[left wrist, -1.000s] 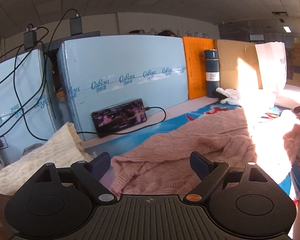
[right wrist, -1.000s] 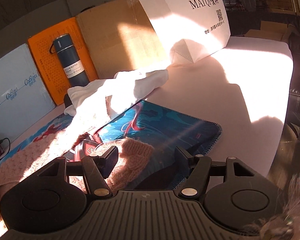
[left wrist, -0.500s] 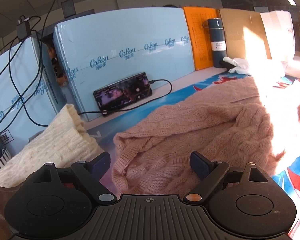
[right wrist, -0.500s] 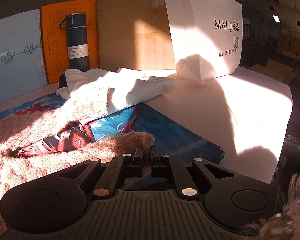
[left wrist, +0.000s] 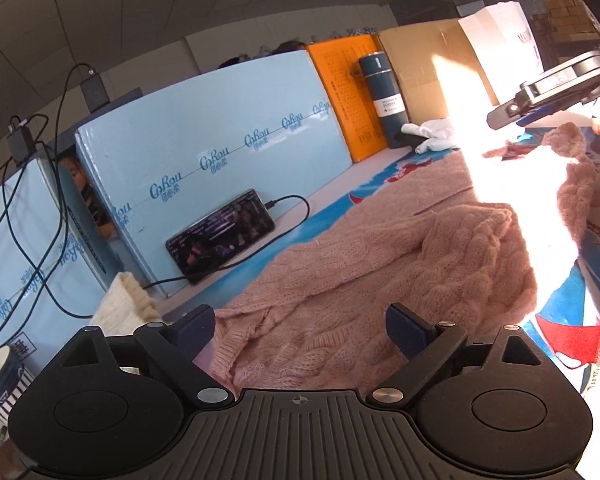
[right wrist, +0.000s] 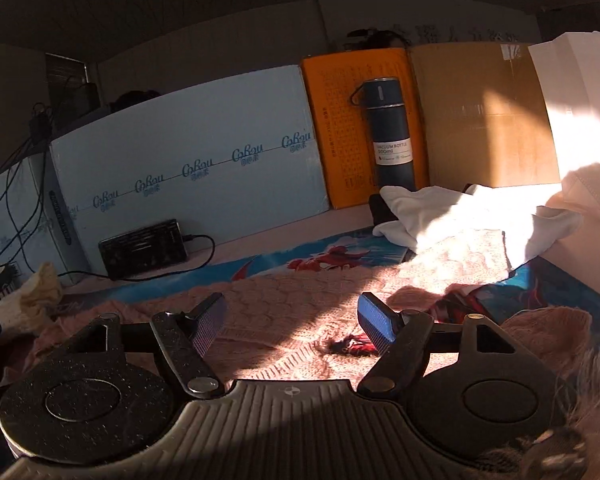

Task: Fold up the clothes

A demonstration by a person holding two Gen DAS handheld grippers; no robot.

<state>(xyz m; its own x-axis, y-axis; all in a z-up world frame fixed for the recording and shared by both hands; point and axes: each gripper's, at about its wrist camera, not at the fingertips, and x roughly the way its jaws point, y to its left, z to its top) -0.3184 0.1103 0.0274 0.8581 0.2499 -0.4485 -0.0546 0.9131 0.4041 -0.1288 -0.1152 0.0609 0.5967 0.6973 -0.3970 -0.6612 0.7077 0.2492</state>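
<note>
A pink cable-knit sweater [left wrist: 380, 272] lies spread on a blue patterned mat [left wrist: 328, 216], partly folded over itself. It also shows in the right wrist view [right wrist: 292, 320]. My left gripper [left wrist: 300, 324] is open and empty, just above the sweater's near edge. My right gripper [right wrist: 292, 320] is open and empty, over the sweater's sunlit middle. The right gripper's body [left wrist: 556, 92] shows at the upper right of the left wrist view, above a raised pink part of the sweater.
Light blue boards [left wrist: 204, 168], an orange board [right wrist: 340, 128] and a cardboard box [right wrist: 484, 116] line the back. A phone [left wrist: 224, 232] on a cable leans on the board. A dark flask [right wrist: 388, 132], a white garment [right wrist: 460, 216], a white paper bag [right wrist: 580, 96] and a cream knit [left wrist: 128, 304] lie around.
My right gripper was shut on the sweater's cuff half a second ago; now it is open and has swung left over the sweater. The left gripper stayed open, with the sweater shifted nearer.
</note>
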